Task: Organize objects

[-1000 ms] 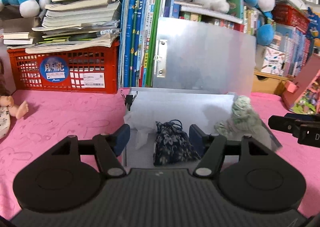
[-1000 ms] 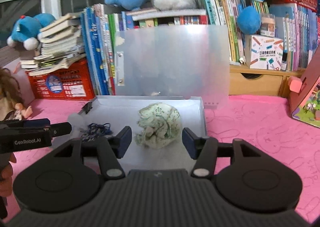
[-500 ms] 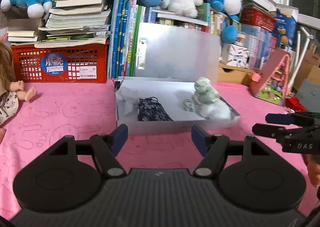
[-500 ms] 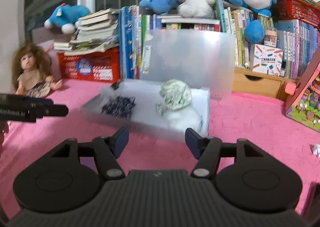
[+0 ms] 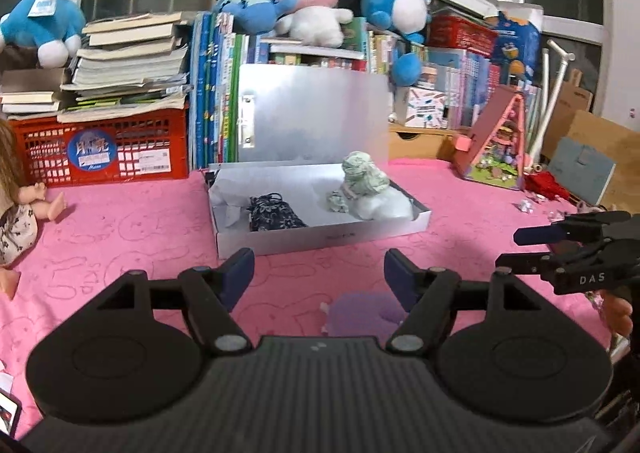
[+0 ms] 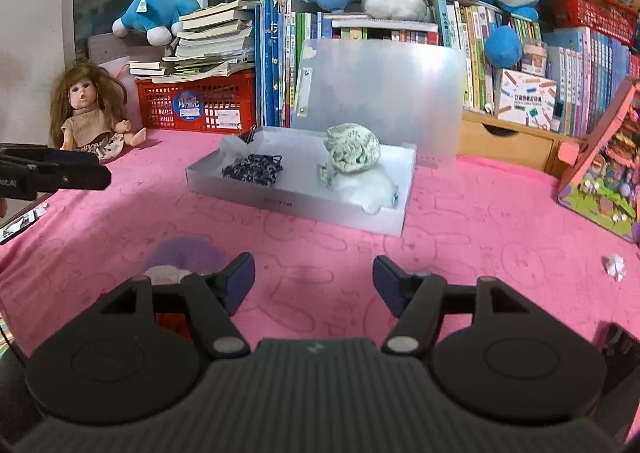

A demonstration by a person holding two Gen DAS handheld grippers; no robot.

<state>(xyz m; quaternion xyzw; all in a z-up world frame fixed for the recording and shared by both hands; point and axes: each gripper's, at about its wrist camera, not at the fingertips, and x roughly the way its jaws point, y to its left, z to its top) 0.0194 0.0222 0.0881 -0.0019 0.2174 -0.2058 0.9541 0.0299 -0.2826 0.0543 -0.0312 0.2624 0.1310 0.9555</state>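
A white shallow box (image 5: 320, 239) (image 6: 296, 207) lies open on the pink cloth with its translucent lid (image 5: 316, 113) standing up behind it. Inside lie a dark floral pouch (image 5: 274, 215) (image 6: 254, 169), a green-white crumpled cloth bundle (image 5: 362, 173) (image 6: 352, 149) and a white soft item (image 5: 384, 205) (image 6: 366, 189). My left gripper (image 5: 319, 273) is open and empty, held back from the box front. My right gripper (image 6: 313, 275) is open and empty, also back from the box. A purple soft thing (image 5: 360, 317) (image 6: 186, 255) lies on the cloth just below both grippers.
A red crate (image 5: 100, 149) with stacked books, upright books and plush toys line the back. A doll (image 6: 86, 113) sits at the left. A pink toy house (image 5: 496, 145) stands at the right. A small paper scrap (image 6: 614, 265) lies on the cloth.
Both grippers have pulled back and up from the box, leaving the pouch and cloth bundle inside. The purple thing has come into view near them.
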